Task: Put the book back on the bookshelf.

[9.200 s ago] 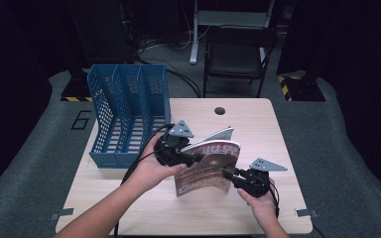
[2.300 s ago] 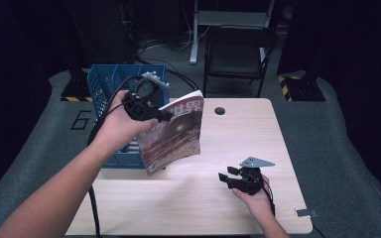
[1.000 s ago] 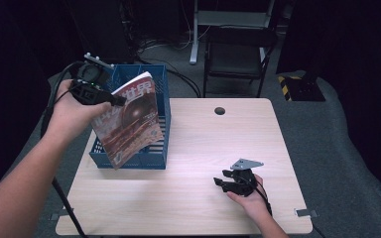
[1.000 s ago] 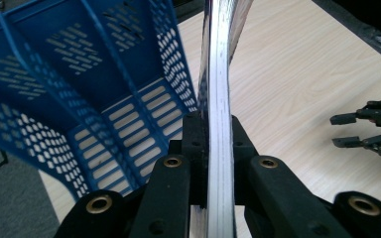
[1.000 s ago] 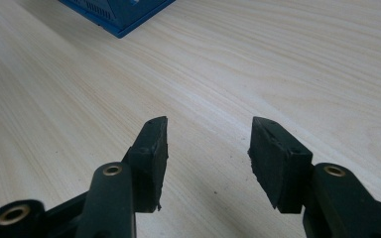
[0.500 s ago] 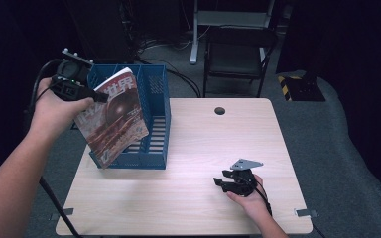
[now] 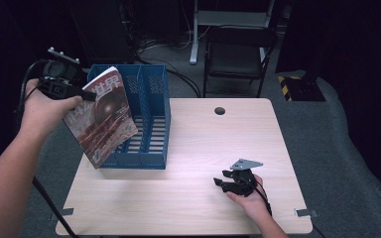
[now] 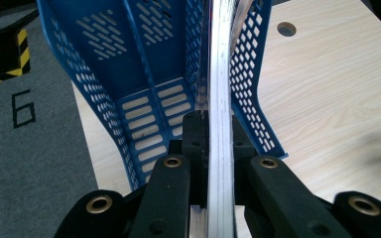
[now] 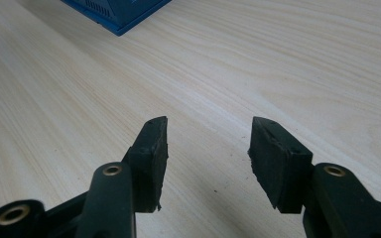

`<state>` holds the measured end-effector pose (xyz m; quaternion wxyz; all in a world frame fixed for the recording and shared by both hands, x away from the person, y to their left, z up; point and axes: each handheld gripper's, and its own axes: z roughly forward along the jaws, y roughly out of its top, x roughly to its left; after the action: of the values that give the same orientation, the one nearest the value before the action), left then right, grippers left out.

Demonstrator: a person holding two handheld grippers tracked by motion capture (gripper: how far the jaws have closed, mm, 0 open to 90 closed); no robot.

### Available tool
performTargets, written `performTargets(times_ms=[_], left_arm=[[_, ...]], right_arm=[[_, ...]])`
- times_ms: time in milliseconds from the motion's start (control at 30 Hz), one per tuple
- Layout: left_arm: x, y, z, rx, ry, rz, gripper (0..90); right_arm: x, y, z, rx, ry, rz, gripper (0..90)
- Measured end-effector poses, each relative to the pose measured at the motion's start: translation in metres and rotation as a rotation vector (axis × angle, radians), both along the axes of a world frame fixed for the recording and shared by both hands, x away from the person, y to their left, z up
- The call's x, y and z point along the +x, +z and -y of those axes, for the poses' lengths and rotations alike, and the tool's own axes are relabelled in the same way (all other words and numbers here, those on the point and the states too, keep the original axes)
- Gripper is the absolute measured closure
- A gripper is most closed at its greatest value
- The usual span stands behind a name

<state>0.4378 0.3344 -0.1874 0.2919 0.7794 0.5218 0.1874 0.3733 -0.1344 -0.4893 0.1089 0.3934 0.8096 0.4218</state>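
Magazine [image 7: 101, 119] hangs tilted above the blue file rack [image 7: 149, 119], which stands at the left rear of the table [image 7: 203, 198]; its lower corner dips in front of the rack's near-left wall. Left gripper [image 7: 62, 82] clamps the magazine at one upper edge, and the left gripper view shows both jaws pressed flat against the stacked page edges [image 8: 221, 124], sighted down toward a rack compartment. Judged handling: light, limp, glossy, and therefore liable to sag or slide. Recommended hold is near the spine, where the pages are stiffest. Right gripper [image 7: 228, 182] rests on the table with jaws spread, holding nothing.
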Motion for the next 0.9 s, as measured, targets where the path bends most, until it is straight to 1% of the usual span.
performTargets(times_ms=[67, 100, 133, 167, 233, 267, 333, 433, 500, 567, 600, 633, 667, 733, 800, 833, 867, 900], left_arm=[[0.001, -0.001, -0.002, -0.006, 0.011, -0.002, 83.7], [0.001, 0.000, -0.003, -0.001, 0.011, -0.006, 83.7], [0.002, -0.001, -0.003, -0.011, 0.022, -0.006, 83.7], [0.002, -0.001, -0.004, -0.012, 0.030, 0.001, 83.7], [0.003, 0.001, -0.006, -0.011, 0.029, -0.006, 83.7], [0.003, 0.000, -0.005, -0.023, 0.046, 0.000, 83.7], [0.005, 0.002, -0.006, -0.014, 0.044, -0.002, 83.7], [0.007, 0.002, -0.006, -0.023, 0.054, -0.004, 83.7], [0.009, 0.002, -0.005, -0.024, 0.060, 0.003, 83.7], [0.012, 0.002, -0.005, -0.026, 0.065, -0.004, 83.7], [0.013, 0.002, -0.004, -0.026, 0.067, 0.000, 83.7], [0.015, 0.002, -0.004, -0.024, 0.062, -0.009, 83.7], [0.015, 0.002, -0.003, -0.025, 0.071, -0.011, 83.7], [0.019, 0.002, -0.003, -0.023, 0.070, -0.015, 83.7], [0.021, 0.001, -0.001, -0.030, 0.087, -0.009, 83.7], [0.023, 0.002, -0.001, -0.030, 0.086, -0.018, 83.7], [0.024, 0.001, 0.000, -0.033, 0.096, -0.016, 83.7], [0.026, 0.001, 0.000, -0.033, 0.092, -0.013, 83.7]], right_arm=[[0.000, 0.000, 0.000, 0.000, 0.000, 0.001, 48.9], [0.000, 0.000, 0.000, 0.000, 0.000, 0.001, 48.9], [0.000, 0.000, 0.000, -0.002, 0.002, 0.006, 48.9], [0.000, 0.000, 0.000, -0.002, 0.005, 0.007, 48.9], [0.000, 0.000, 0.000, -0.001, 0.002, 0.008, 48.9], [0.000, 0.000, 0.000, -0.001, 0.002, 0.008, 48.9], [0.000, 0.000, 0.000, -0.003, 0.000, 0.006, 48.8], [0.000, 0.000, 0.000, -0.004, 0.006, 0.004, 48.9], [0.000, 0.000, 0.000, -0.004, 0.003, 0.007, 48.9], [0.000, -0.001, 0.000, -0.007, 0.003, 0.009, 48.8], [0.000, -0.001, 0.000, -0.007, 0.004, 0.009, 48.9], [0.000, 0.000, 0.000, -0.005, 0.006, 0.002, 48.9], [0.000, 0.000, 0.001, -0.007, 0.006, 0.006, 48.9], [0.000, 0.000, 0.000, -0.001, -0.001, -0.001, 48.9], [0.001, 0.000, 0.001, -0.006, 0.002, 0.002, 48.9], [0.001, 0.000, 0.001, -0.006, 0.002, 0.003, 48.9], [0.001, 0.000, 0.001, -0.005, 0.002, 0.002, 48.9], [0.000, 0.000, 0.001, -0.003, 0.001, 0.000, 48.9]])
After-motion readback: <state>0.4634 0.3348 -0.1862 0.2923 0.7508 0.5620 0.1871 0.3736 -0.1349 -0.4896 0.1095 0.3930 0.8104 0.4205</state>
